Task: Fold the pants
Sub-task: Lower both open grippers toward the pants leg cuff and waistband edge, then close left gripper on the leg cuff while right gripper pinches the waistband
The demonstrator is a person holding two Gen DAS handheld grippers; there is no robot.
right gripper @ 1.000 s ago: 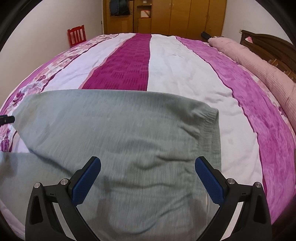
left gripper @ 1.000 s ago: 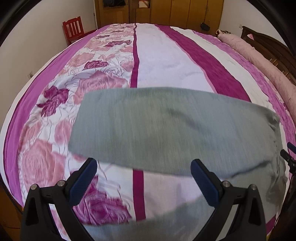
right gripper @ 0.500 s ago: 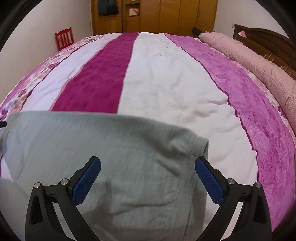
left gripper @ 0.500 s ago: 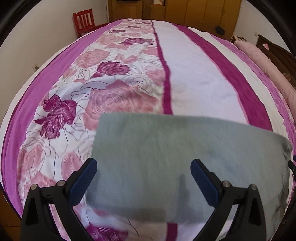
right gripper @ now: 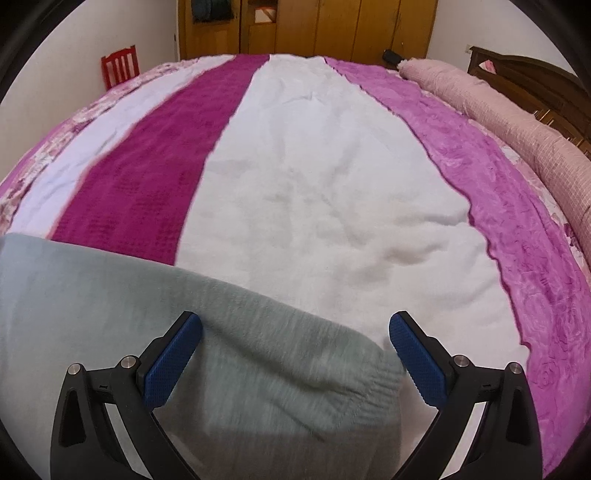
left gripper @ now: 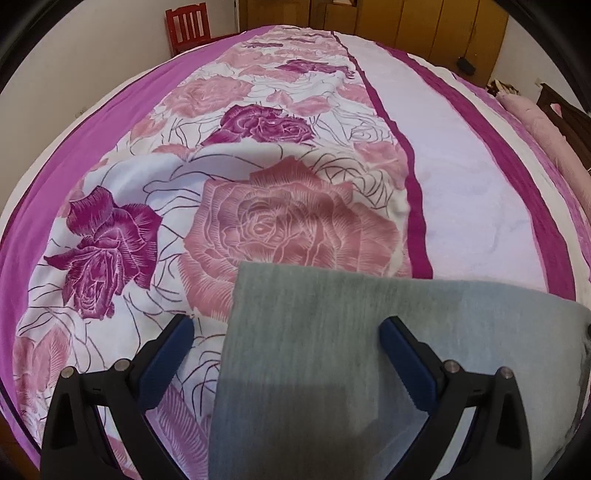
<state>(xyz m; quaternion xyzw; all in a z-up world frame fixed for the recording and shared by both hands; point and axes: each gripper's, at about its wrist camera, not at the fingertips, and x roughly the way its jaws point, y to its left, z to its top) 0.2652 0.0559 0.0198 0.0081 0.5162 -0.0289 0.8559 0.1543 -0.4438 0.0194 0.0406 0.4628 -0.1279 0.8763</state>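
Note:
Grey-green pants [left gripper: 332, 354] lie folded on the bed, their straight left edge showing in the left wrist view. My left gripper [left gripper: 286, 328] hangs open above that end, blue pads [left gripper: 168, 365] wide apart and holding nothing. In the right wrist view the pants [right gripper: 147, 317] end in a ribbed waistband corner [right gripper: 373, 384]. My right gripper [right gripper: 295, 328] is open over that corner, with no cloth between its fingers. The near part of the pants is hidden below both frames.
The bed cover has a rose-print panel [left gripper: 277, 214], magenta stripes [right gripper: 147, 184] and a white band [right gripper: 314, 206]. A pink bolster [right gripper: 517, 122] lies along the dark headboard on the right. A red chair [left gripper: 188, 20] and wooden wardrobes [right gripper: 332, 29] stand beyond the bed.
Both grippers have drawn back toward the near side and the pants have slid lower in both views. The far folded edge now sits closer to the fingers. Both stay open.

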